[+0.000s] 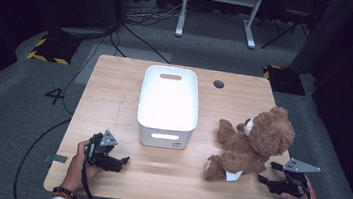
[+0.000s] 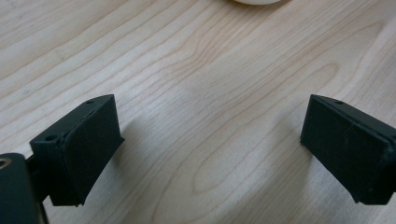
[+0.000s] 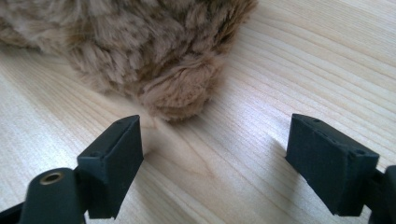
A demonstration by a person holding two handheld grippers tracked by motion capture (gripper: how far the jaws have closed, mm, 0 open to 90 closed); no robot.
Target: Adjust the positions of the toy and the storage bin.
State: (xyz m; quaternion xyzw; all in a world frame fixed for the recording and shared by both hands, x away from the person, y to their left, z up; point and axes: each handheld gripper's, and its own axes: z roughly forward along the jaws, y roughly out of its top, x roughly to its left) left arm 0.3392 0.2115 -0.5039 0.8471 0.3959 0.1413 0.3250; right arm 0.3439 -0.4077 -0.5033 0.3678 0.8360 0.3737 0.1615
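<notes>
A brown teddy bear (image 1: 253, 141) lies on the right half of the wooden table (image 1: 114, 97), with a white tag at its foot. Its fur (image 3: 154, 51) shows just ahead of my right gripper (image 3: 215, 163), whose jaws stand wide apart and hold nothing. In the high view my right gripper (image 1: 269, 173) rests at the table's front right, just right of the bear. A white bin (image 1: 169, 103) stands in the middle of the table. My left gripper (image 1: 124, 161) sits at the front left, open over bare wood (image 2: 210, 140).
A round cable hole (image 1: 219, 84) is in the table's far side. The bin's rim (image 2: 257, 1) shows at the top of the left gripper view. A desk frame (image 1: 215, 3) and cables lie on the grey floor beyond the table.
</notes>
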